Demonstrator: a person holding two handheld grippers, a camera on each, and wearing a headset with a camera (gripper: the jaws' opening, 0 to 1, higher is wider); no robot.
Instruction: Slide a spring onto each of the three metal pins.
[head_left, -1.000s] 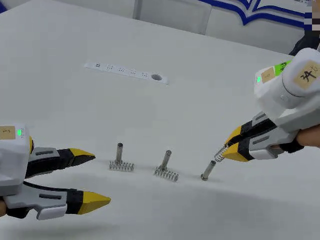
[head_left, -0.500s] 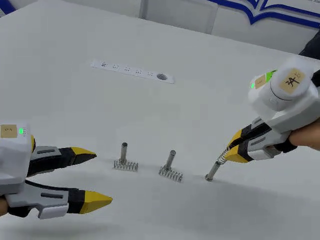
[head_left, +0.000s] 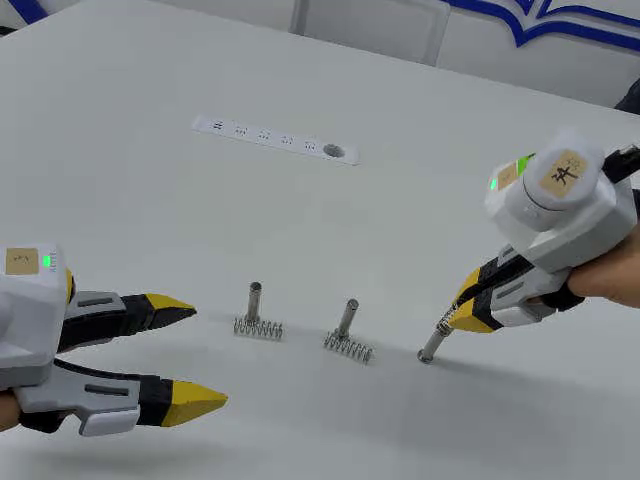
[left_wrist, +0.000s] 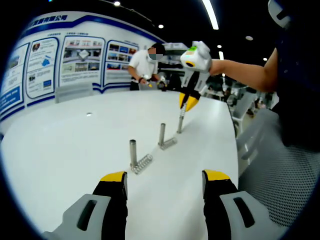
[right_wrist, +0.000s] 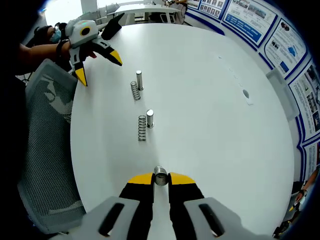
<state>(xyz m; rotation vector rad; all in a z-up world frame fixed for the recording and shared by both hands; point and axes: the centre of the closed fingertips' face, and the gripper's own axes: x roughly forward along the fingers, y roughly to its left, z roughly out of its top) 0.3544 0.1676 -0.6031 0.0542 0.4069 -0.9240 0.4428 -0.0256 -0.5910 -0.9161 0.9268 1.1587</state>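
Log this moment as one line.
right gripper: shut on spring, at top of tilted pin | left gripper: open, clear of parts | middle pin: bare, middle spring beside | left pin: bare, left spring beside

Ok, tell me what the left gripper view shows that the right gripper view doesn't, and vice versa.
Left gripper view: the third pin side-on under the right gripper, and a person beyond the table. Right gripper view: a spring end-on between its closed jaws, and the open left gripper. Shared: two standing pins, each with a loose spring beside it.
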